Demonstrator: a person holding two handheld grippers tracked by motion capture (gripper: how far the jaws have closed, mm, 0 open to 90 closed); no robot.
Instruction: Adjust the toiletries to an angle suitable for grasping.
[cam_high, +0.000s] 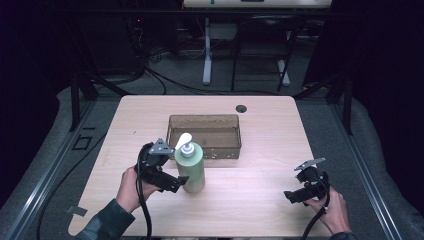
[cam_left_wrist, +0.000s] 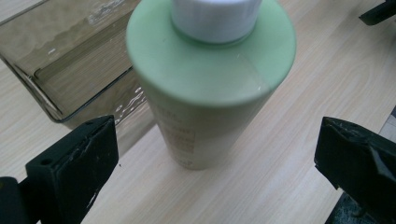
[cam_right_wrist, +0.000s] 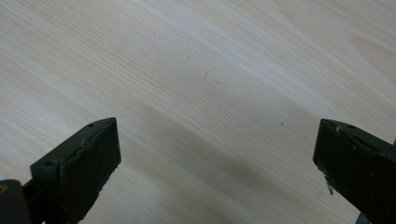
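I found the green pump bottle (cam_high: 190, 170) standing upright on the wooden table (cam_high: 260, 200), just in front of the clear plastic bin's (cam_high: 204, 136) near left corner, its white pump head (cam_high: 184, 141) pointing away from the bin's centre. In the left gripper view, the bottle (cam_left_wrist: 205, 88) stood between the two jaws, which were spread wide with clear space on either side of it; no contact was visible. In the high view, my left gripper (cam_high: 172, 181) sat just left of the bottle at its lower half. My right gripper (cam_high: 295, 196) rested well to the right of the bottle, over bare tabletop (cam_right_wrist: 196, 93), its jaws likewise spread and holding nothing. The bin lay behind the bottle, near the table's middle.
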